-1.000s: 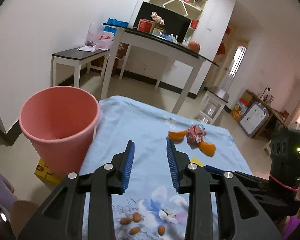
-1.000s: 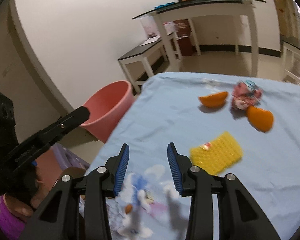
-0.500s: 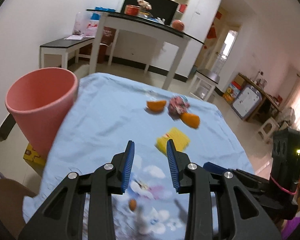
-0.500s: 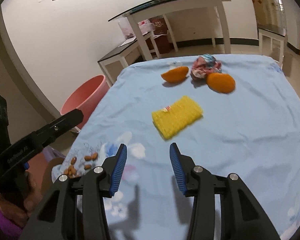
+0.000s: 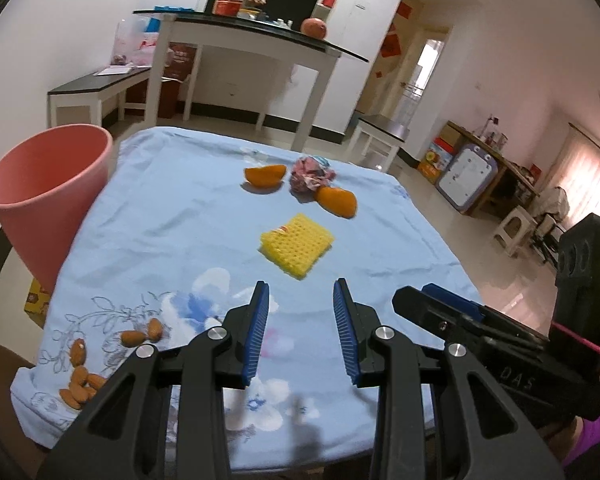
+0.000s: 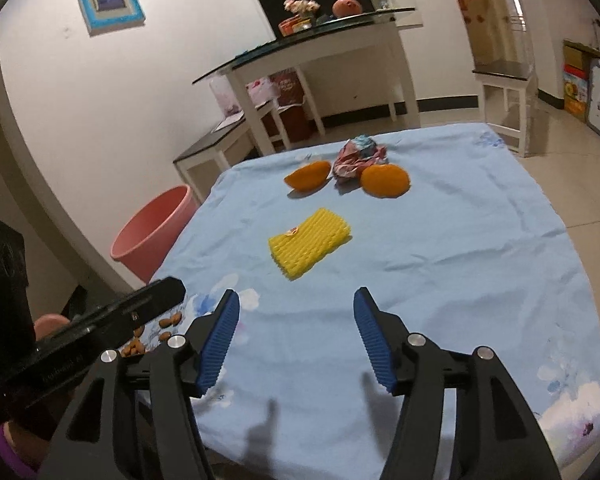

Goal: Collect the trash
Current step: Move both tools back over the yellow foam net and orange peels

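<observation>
A yellow foam fruit net [image 5: 297, 244] [image 6: 310, 240] lies mid-table on the blue cloth. Behind it are two orange peel pieces [image 5: 264, 176] [image 5: 337, 201] and a crumpled pink wrapper [image 5: 310, 174] [image 6: 358, 156]. Several almonds [image 5: 83, 376] [image 6: 167, 326] lie at the near left corner. A pink bin [image 5: 43, 196] [image 6: 153, 238] stands on the floor left of the table. My left gripper [image 5: 300, 334] is open above the near cloth, nothing between its jaws. My right gripper [image 6: 295, 340] hangs short of the net, its jaws opening with nothing between them.
The table [image 5: 167, 200] drops off at its left and near edges. Beyond it stand a glass-topped white table [image 5: 259, 40], a low side table [image 5: 95, 88] and small stools [image 5: 380, 136] on the tiled floor. A person's hand [image 6: 47, 324] holds the left tool.
Both grippers swung from the bin side toward the table's middle, so the net and peels now lie ahead. The right jaws have spread wider; the left jaws kept their gap.
</observation>
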A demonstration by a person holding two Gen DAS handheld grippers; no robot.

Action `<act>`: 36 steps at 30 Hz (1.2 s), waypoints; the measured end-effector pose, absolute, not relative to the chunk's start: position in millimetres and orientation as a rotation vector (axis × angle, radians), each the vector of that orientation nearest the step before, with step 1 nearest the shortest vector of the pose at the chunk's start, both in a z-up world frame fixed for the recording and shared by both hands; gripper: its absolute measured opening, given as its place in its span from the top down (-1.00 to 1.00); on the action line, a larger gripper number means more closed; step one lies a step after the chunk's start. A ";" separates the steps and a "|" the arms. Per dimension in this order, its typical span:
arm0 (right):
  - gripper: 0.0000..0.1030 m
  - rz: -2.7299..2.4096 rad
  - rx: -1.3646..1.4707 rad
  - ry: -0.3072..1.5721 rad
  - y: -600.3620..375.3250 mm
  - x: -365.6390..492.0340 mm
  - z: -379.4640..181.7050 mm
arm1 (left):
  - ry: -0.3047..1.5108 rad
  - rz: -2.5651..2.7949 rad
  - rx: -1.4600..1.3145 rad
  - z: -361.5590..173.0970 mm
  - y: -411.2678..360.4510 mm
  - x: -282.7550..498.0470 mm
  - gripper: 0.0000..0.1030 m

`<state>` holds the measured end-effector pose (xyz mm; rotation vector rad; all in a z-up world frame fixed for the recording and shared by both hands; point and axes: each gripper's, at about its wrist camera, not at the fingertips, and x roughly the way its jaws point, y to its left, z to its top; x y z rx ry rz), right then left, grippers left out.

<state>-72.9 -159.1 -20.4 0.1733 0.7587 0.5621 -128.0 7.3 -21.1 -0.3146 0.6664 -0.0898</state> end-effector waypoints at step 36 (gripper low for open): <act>-0.07 0.609 0.118 0.834 -183.4 72.8 -13.0 | 0.820 -0.203 -0.207 -37.8 16.2 -37.2 0.35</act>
